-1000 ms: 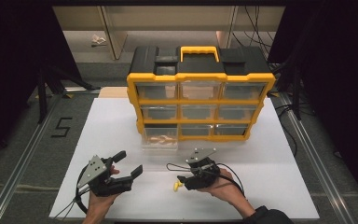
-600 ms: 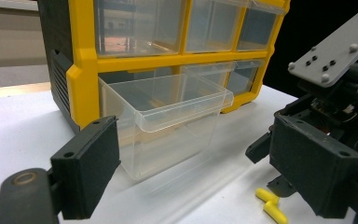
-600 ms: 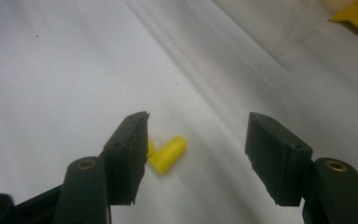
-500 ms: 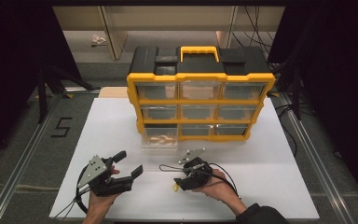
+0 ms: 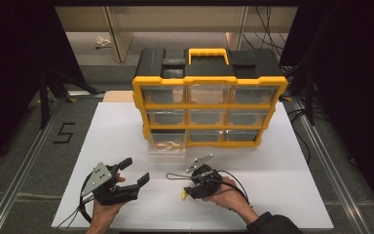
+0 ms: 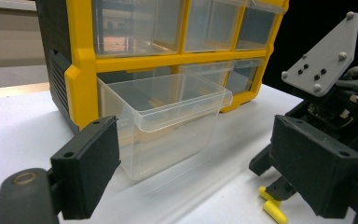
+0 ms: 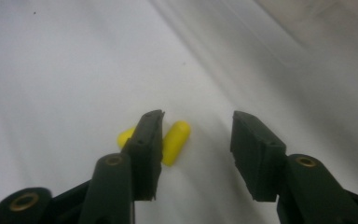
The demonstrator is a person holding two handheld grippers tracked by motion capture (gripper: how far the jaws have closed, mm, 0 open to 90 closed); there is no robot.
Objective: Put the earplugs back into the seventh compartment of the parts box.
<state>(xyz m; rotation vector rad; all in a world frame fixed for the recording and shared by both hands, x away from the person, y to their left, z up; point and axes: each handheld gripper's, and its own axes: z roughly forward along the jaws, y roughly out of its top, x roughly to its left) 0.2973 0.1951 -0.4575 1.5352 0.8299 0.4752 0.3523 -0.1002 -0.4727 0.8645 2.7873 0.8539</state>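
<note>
Two small yellow plugs [image 7: 175, 141] lie on the white table [image 5: 282, 195], seen near the front in the high view [image 5: 183, 195]. My right gripper [image 7: 196, 140] points down at them. Its jaws have just been closing and stand partly open. One plug lies between them against the left pad, clear of the right pad; the other plug [image 7: 125, 137] pokes out behind the left jaw. My left gripper [image 5: 135, 171] rests wide open to the left with nothing in it. It faces a clear drawer [image 6: 168, 121] pulled out of the yellow organizer [image 5: 209, 105].
The organizer's bottom-left drawer [image 5: 167, 146] sticks out toward me with tan pieces inside. The other drawers are closed. The right gripper's grey plate [image 6: 324, 56] and body stand close on the right in the left gripper view. Bare white table lies to the right.
My right gripper has shifted slightly left, down onto the yellow plugs. The left gripper and the drawer have stayed put.
</note>
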